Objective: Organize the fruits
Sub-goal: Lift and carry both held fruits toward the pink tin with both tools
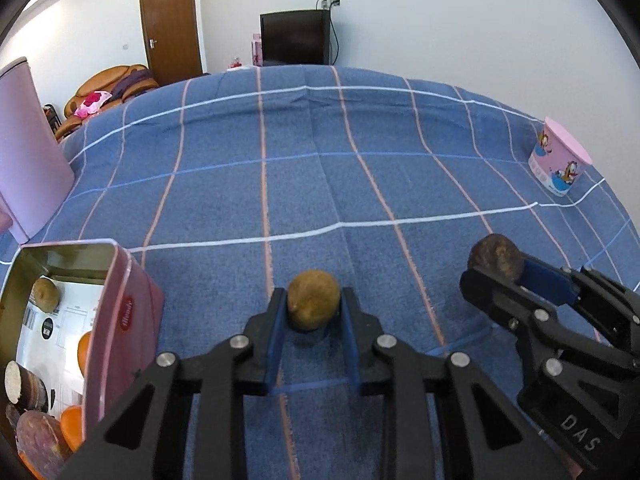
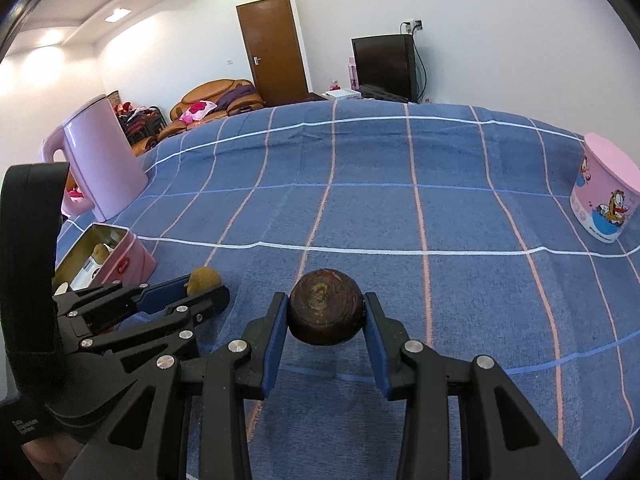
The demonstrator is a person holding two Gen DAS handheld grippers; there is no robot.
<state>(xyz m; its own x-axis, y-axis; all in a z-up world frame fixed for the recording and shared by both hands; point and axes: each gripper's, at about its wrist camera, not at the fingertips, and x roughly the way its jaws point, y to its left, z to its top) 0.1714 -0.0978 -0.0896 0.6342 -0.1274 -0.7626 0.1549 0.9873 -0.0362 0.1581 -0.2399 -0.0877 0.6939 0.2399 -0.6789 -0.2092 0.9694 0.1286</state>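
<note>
My left gripper [image 1: 313, 307] is shut on a small tan-brown round fruit [image 1: 313, 299], held just above the blue checked cloth. My right gripper [image 2: 325, 314] is shut on a dark brown round fruit [image 2: 326, 310], also just off the cloth. In the left wrist view the right gripper [image 1: 498, 270] shows at the right with the dark fruit [image 1: 496, 258]. In the right wrist view the left gripper [image 2: 206, 286] shows at the left with the tan fruit [image 2: 204, 280]. An open pink tin box [image 1: 120, 308] at the left holds a tan fruit, orange pieces and purple sweet potato pieces.
A pink kettle [image 2: 104, 160] stands behind the tin box [image 2: 128, 262] at the left. A pink cartoon cup [image 2: 606, 192] stands at the right, also in the left wrist view [image 1: 558, 158]. Blue checked cloth [image 1: 320, 184] covers the table. A door, sofa and TV lie beyond.
</note>
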